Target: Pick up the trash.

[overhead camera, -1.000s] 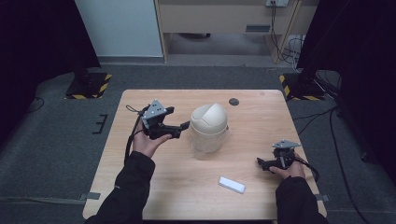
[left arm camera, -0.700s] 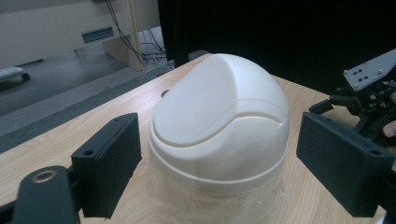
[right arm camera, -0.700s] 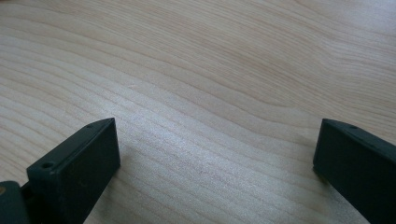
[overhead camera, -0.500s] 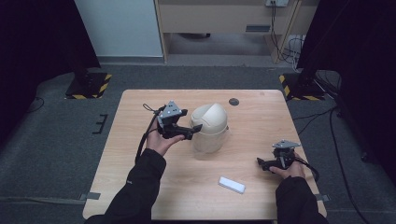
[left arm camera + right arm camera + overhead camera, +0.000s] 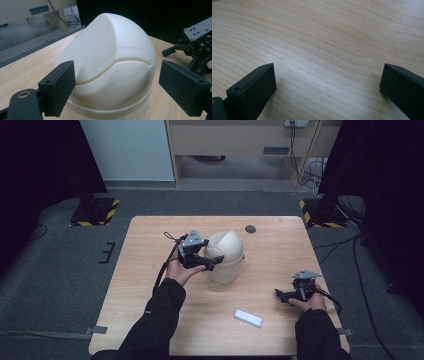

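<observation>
We see the tabletop (image 5: pixel 150 320) evenly lit from above amid dark surroundings, shadows soft; both gripper views look slightly soft, perhaps blurred nearest the lens.

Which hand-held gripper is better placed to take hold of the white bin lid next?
Left. The left hand-held gripper is open right at the lid, jaws on either side. The right hand-held gripper rests open far off on the table.

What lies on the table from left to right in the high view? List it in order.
left gripper → cream domed bin → white flat block → right gripper
</observation>
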Action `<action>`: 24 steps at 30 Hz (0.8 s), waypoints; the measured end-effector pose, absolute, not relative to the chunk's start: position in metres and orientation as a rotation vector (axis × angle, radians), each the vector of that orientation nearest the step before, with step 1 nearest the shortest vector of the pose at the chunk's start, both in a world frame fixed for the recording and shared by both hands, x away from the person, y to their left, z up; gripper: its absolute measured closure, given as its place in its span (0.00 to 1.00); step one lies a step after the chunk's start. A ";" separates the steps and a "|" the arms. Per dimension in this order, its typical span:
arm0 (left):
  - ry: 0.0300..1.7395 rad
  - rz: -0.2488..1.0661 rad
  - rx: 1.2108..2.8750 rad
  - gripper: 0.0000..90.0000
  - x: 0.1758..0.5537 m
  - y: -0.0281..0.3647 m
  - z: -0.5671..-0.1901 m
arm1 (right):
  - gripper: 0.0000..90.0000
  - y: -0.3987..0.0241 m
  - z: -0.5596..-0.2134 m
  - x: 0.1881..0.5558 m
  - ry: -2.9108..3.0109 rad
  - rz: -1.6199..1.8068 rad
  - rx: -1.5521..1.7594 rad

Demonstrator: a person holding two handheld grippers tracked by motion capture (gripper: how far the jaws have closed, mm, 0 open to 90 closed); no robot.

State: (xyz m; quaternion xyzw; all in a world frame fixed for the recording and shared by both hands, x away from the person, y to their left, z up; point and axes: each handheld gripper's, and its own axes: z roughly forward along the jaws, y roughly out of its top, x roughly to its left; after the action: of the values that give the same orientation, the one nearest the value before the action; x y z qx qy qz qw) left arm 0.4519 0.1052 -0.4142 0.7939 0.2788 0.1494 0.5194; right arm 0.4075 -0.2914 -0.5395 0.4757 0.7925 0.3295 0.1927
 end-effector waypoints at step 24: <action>0.707 0.348 1.907 0.15 0.458 0.086 -0.417 | 0.01 -0.291 -0.539 0.407 2.223 0.925 1.337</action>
State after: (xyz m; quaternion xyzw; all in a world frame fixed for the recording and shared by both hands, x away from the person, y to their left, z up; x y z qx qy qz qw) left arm 0.4579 0.0864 -0.4174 0.7931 0.2939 0.1449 0.5135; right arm 0.4075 -0.2913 -0.5395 0.4763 0.7920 0.3297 0.1928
